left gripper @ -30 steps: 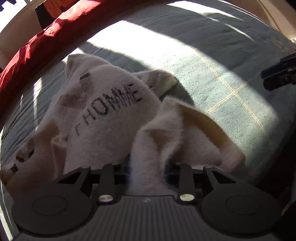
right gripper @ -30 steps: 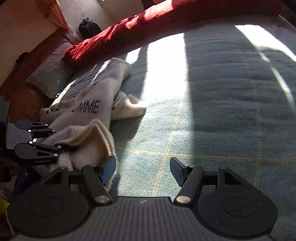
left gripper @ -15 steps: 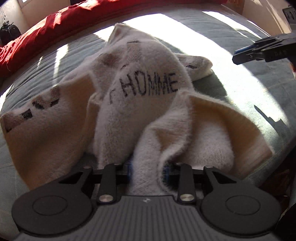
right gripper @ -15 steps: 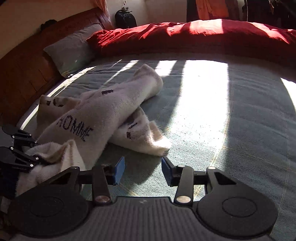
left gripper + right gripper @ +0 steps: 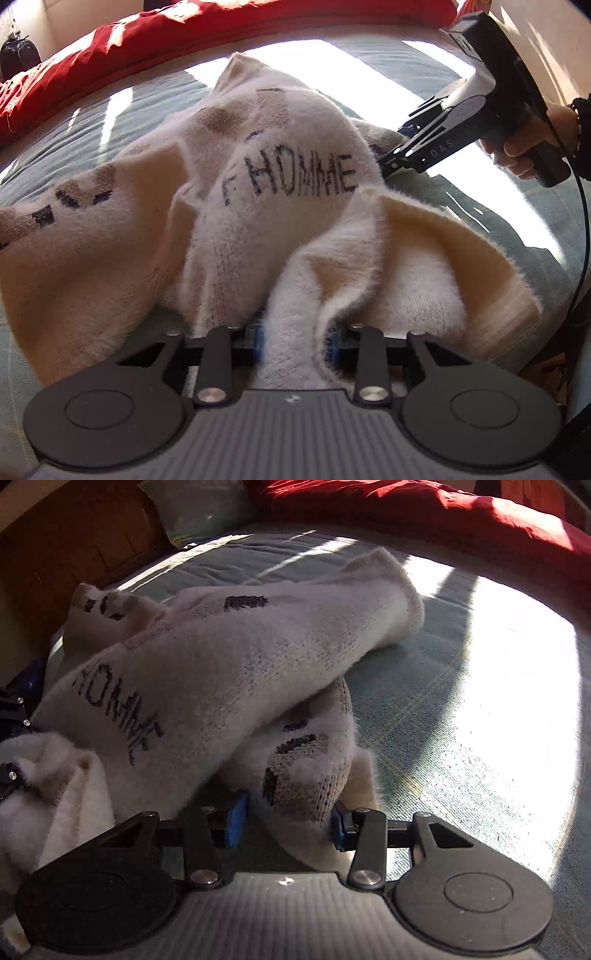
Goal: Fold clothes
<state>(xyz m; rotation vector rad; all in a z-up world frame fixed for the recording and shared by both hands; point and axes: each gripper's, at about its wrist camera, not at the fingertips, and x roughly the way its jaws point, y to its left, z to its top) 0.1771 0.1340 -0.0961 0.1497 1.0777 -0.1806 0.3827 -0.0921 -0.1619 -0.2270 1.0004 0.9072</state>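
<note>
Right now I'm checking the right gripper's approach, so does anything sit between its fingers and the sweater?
Nothing visible does. A patterned fold of the cream sweater already lies between the right gripper's blue pads, and the left gripper is clamped on another fold.

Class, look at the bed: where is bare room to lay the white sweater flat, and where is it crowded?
Free: the sunlit blue bedcover between the sweater and the red duvet. Crowded: the headboard side, where the bunched sweater, grey pillow, left gripper and right gripper meet.

A home bedroom: bed (image 5: 424, 709), red duvet (image 5: 443, 513), pillow (image 5: 192, 509), wooden headboard (image 5: 74, 546).
</note>
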